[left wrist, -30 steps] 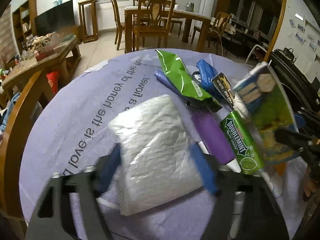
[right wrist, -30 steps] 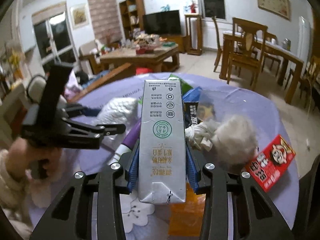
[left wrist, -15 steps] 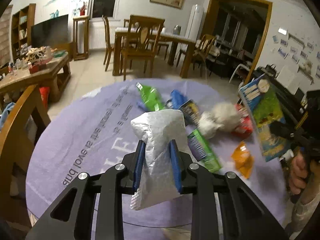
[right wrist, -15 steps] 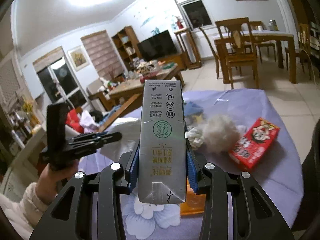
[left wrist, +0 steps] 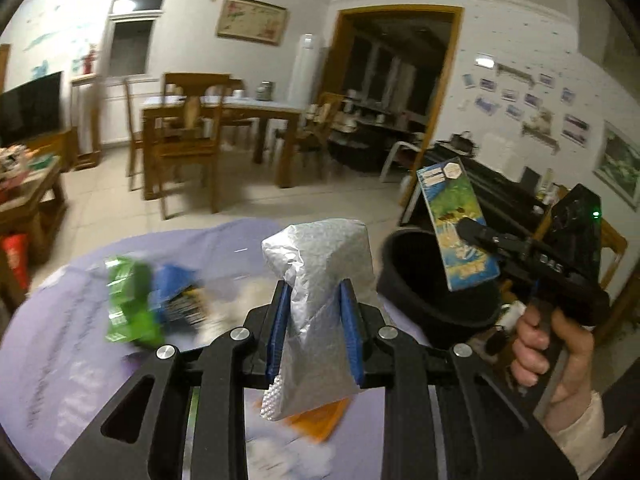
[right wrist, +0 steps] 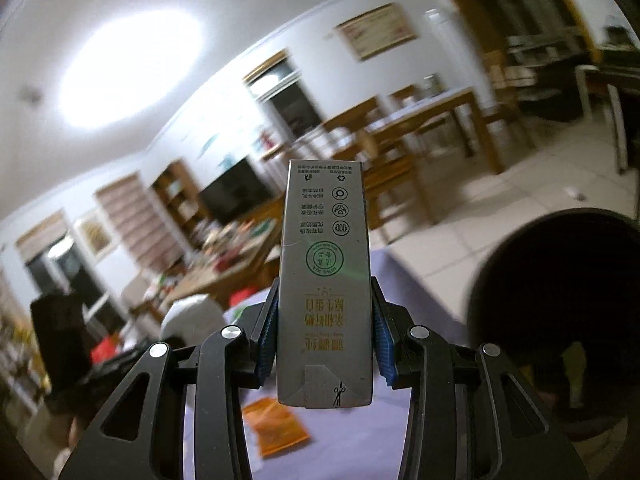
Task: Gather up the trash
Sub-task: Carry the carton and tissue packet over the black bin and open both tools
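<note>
My left gripper (left wrist: 316, 300) is shut on a silver foil packet (left wrist: 320, 280), lifted above the purple tablecloth (left wrist: 60, 340). My right gripper (right wrist: 325, 320) is shut on a tall grey drink carton (right wrist: 325, 280). In the left wrist view that carton (left wrist: 456, 224) shows its blue-green face, held by a hand (left wrist: 552, 344) over a black bin (left wrist: 424, 280). The bin's dark mouth (right wrist: 560, 300) fills the right of the right wrist view. A green wrapper (left wrist: 128, 300), a blue wrapper (left wrist: 176, 292) and an orange packet (left wrist: 320, 420) lie on the cloth.
A wooden dining table with chairs (left wrist: 192, 128) stands behind on the tiled floor. A low wooden table (left wrist: 24, 184) with clutter is at the left, and a doorway (left wrist: 396, 92) opens at the back right. The left gripper's dark body (right wrist: 60, 340) shows in the right wrist view.
The left gripper closed on the foil packet, lifted it off the cloth and swung right. The right gripper carried the carton up and rightward over the black bin, rolling as it went.
</note>
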Available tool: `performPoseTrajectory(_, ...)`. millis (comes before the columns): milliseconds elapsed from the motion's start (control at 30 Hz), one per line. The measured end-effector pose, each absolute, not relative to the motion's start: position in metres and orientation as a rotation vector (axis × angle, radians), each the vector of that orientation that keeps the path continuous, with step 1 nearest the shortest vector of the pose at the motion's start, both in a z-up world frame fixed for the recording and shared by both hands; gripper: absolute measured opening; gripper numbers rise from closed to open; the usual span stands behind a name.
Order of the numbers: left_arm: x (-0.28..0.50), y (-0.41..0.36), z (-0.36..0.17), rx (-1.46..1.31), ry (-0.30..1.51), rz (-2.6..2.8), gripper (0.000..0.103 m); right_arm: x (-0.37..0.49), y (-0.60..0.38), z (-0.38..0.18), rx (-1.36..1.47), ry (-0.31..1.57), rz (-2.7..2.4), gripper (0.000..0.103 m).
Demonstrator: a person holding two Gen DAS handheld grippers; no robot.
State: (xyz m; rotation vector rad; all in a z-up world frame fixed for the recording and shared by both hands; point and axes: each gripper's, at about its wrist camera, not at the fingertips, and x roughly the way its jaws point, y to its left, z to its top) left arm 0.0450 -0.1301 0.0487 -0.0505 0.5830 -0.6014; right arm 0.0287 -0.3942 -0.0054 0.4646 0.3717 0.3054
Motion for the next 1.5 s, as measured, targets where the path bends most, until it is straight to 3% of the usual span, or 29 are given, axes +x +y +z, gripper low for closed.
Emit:
performPoseTrajectory(533, 0.077, -0.297, 0.014, -0.034, 0.672, -0.850, 0.026, -0.002, -0.565, -0.044, 0.635, 0.327, -0.007, 0.040)
performPoseTrajectory(1133, 0.095, -0.353, -0.021, 0.012, 0.762, -0.851, 0.027, 0.030, -0.572, -0.084, 0.665, 0.425, -0.088, 0.041)
performPoseTrajectory(1300, 0.097, -0.353, -0.020, 0.016, 0.785, -0.824, 0.035, 0.029, -0.563, -0.080, 0.671, 0.441, -0.101, 0.044)
performPoseTrajectory(1367, 0.097, -0.351, -0.018, 0.011, 0.791, -0.822, 0.039, 0.030, -0.562, -0.080, 0.667, 0.442, -0.111, 0.052)
performPoseTrajectory(1433, 0.094, -0.346, -0.016, 0.014, 0.783, -0.809, 0.056, 0.029, -0.559, -0.079, 0.665, 0.436, -0.119, 0.061)
performPoseTrajectory(1467, 0.094, -0.343, -0.015, 0.014, 0.776, -0.801, 0.070, 0.030, -0.559, -0.078, 0.666, 0.434, -0.118, 0.062)
performPoseTrajectory(1500, 0.092, -0.339, -0.012, 0.013, 0.760, -0.791, 0.077, 0.030, -0.559, -0.079, 0.664, 0.434, -0.116, 0.064)
